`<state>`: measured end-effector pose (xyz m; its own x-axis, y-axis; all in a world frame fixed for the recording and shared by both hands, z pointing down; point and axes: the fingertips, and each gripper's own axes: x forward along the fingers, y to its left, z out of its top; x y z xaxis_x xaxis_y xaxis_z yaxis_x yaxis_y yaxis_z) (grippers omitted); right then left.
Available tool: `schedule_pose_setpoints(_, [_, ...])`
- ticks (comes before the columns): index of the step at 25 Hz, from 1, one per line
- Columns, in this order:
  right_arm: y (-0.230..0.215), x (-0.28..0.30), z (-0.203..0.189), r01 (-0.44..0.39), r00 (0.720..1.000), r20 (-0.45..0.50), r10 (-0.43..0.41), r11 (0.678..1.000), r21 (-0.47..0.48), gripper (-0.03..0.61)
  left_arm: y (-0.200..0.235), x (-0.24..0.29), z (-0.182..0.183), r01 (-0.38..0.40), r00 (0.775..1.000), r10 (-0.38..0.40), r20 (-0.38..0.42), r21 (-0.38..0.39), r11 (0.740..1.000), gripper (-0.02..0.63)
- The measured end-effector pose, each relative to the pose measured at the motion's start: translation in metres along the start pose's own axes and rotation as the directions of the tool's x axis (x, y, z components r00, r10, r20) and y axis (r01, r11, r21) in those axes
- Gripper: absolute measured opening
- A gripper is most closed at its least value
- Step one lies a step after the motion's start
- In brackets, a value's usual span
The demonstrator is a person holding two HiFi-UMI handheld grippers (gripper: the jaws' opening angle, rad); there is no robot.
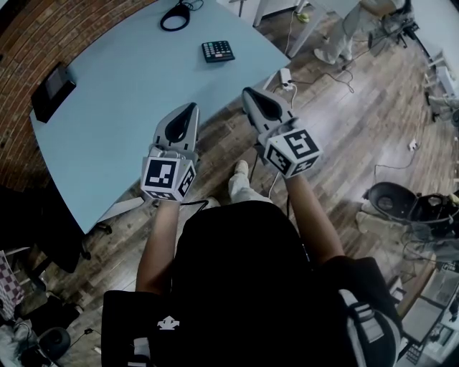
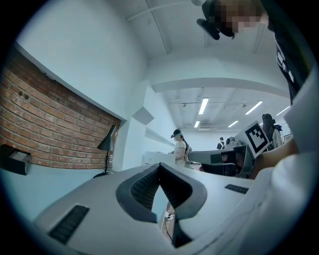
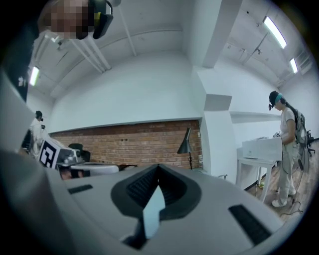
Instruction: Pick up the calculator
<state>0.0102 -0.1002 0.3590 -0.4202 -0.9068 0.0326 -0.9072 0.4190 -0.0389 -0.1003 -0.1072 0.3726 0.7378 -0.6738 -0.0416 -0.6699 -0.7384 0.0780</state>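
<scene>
Your dark-sleeved torso and bare forearms fill the bottom of the head view, both grippers held out ahead.

- Left gripper (image 1: 191, 107): nose just over the near edge of the pale blue rounded table (image 1: 122, 100). In the left gripper view its jaws (image 2: 159, 165) are pressed tip to tip with nothing between them.
- Right gripper (image 1: 248, 92): beside the left one, nose just off the table's edge over the wood floor. The right gripper view shows its jaws (image 3: 158, 167) closed at the tips too, and empty.
- Small black flat calculator (image 1: 218, 51): lies flat on the tabletop, ahead of both noses and between their lines, apart from each and a bit nearer the right one. Neither gripper view shows it; both look level, out over the table into the room.
- Beyond the calculator is a black coiled cable (image 1: 175, 16). Far off to the left gripper's side, at the table's edge, sits a black flat box (image 1: 52, 89).

Step in hand, as I judge it: the approach. No contact yet.

Next move calls for:
1. Pick one gripper; the right looks handier.
2. Spread its jaws before arriving.
3. Tip the nose down, since the calculator sits low and thin on the table.
4. Straddle it across two opposite edges, then close.
</scene>
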Motion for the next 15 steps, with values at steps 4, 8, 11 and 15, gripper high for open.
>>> schedule_pose_setpoints(4, [-0.013, 0.009, 0.002, -0.010, 1.000, 0.003, 0.010, 1.000, 0.005, 0.005, 0.003, 0.015, -0.001, -0.009, 1.000, 0.009, -0.006, -0.004, 1.000, 0.009])
schedule_pose_setpoints(8, [-0.028, 0.019, 0.002, -0.019, 1.000, 0.006, 0.019, 1.000, 0.006, 0.005, 0.004, 0.030, -0.003, -0.019, 1.000, 0.019, -0.013, -0.004, 1.000, 0.009])
schedule_pose_setpoints(11, [-0.039, 0.027, 0.002, -0.024, 1.000, 0.007, 0.024, 1.000, 0.007, 0.005, 0.005, 0.043, -0.006, -0.020, 1.000, 0.020, -0.018, -0.004, 1.000, 0.009])
schedule_pose_setpoints(15, [-0.054, 0.039, 0.002, -0.036, 0.999, 0.006, 0.036, 0.999, 0.012, 0.005, 0.008, 0.061, -0.010, -0.025, 0.999, 0.024, -0.024, -0.013, 1.000, 0.009])
